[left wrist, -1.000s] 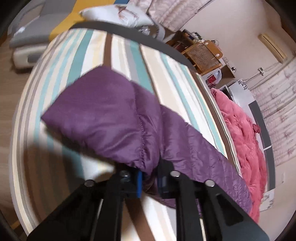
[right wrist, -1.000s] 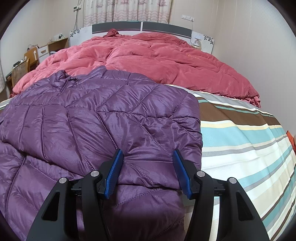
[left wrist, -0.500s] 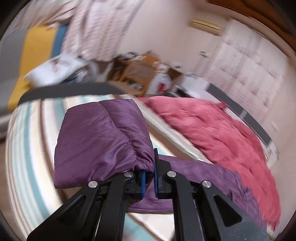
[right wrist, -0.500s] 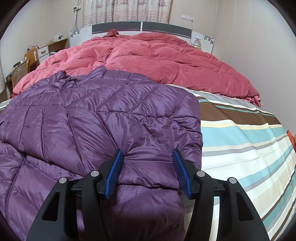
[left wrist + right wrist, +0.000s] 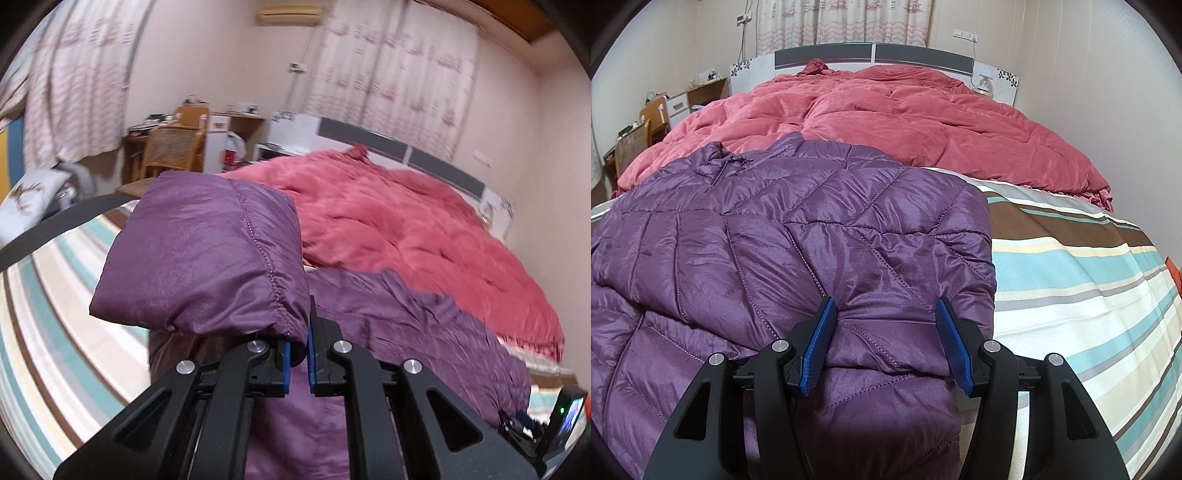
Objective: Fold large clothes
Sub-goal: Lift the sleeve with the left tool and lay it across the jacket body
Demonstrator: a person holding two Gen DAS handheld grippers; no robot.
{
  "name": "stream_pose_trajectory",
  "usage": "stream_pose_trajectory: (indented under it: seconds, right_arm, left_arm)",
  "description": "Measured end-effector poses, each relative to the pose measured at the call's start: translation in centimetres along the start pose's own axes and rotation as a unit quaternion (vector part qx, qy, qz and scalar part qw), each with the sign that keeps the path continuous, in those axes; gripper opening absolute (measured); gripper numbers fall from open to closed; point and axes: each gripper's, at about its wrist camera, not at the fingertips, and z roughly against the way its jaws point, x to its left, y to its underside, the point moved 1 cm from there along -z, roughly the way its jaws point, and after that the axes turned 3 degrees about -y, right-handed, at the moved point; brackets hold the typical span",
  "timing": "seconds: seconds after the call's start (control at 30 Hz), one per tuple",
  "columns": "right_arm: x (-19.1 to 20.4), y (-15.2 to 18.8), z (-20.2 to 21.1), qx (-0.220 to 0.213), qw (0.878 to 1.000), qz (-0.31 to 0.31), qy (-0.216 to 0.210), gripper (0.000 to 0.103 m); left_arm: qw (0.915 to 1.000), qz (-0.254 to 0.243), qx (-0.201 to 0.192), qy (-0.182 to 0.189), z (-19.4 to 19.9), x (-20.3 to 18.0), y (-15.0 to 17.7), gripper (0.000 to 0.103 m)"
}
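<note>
Two grippers: one is seen in each wrist view, above a bed.
Left gripper: its blue pads are drawn nearly together and the elastic cuff of a purple sleeve is pinched between them; the sleeve is held raised off the bed, bunched to the left of the fingers.
Right gripper: its blue pads are spread wide apart and nothing is gripped; it is held low over the near right part of the jacket.
Purple jacket: a quilted puffer, laid flat on the near half of the bed, collar toward the far side, zip at the left.
Red comforter: heaped across the far half of the bed, touched by the jacket's collar.
Striped sheet: left exposed to the right of the jacket.
Headboard: seen at the far end, below curtains.
</note>
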Motion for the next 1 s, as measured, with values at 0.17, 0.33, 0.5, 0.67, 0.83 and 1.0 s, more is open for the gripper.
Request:
stream_pose_trajectory:
  seconds: [0.17, 0.33, 0.5, 0.67, 0.83, 1.0]
  right_arm:
    - [-0.1, 0.0, 0.0, -0.001, 1.0, -0.004, -0.004, 0.056]
    - [-0.2, 0.0, 0.0, -0.001, 1.0, -0.007, -0.007, 0.056]
    - [-0.2, 0.0, 0.0, -0.002, 1.0, -0.009, -0.009, 0.056]
    - [-0.3, 0.0, 0.0, -0.002, 1.0, -0.009, -0.009, 0.056]
    - [-0.2, 0.0, 0.0, -0.002, 1.0, -0.01, -0.009, 0.056]
    - [-0.3, 0.0, 0.0, -0.002, 1.0, -0.01, -0.01, 0.056]
  left_arm:
    - [0.9983, -0.054, 0.015, 0.02, -0.1, -5.1, 0.7, 0.006]
    - [0.9934, -0.103, 0.032, 0.037, 0.0, -9.0, 1.9, 0.006]
    - [0.9869, -0.145, 0.044, 0.054, 0.2, -12.2, 2.9, 0.006]
    - [0.9797, -0.182, 0.055, 0.064, 0.2, -14.4, 3.8, 0.006]
    - [0.9709, -0.215, 0.068, 0.081, -0.1, -16.5, 5.1, 0.006]
    - [0.9588, -0.255, 0.09, 0.086, -0.9, -18.3, 7.0, 0.006]
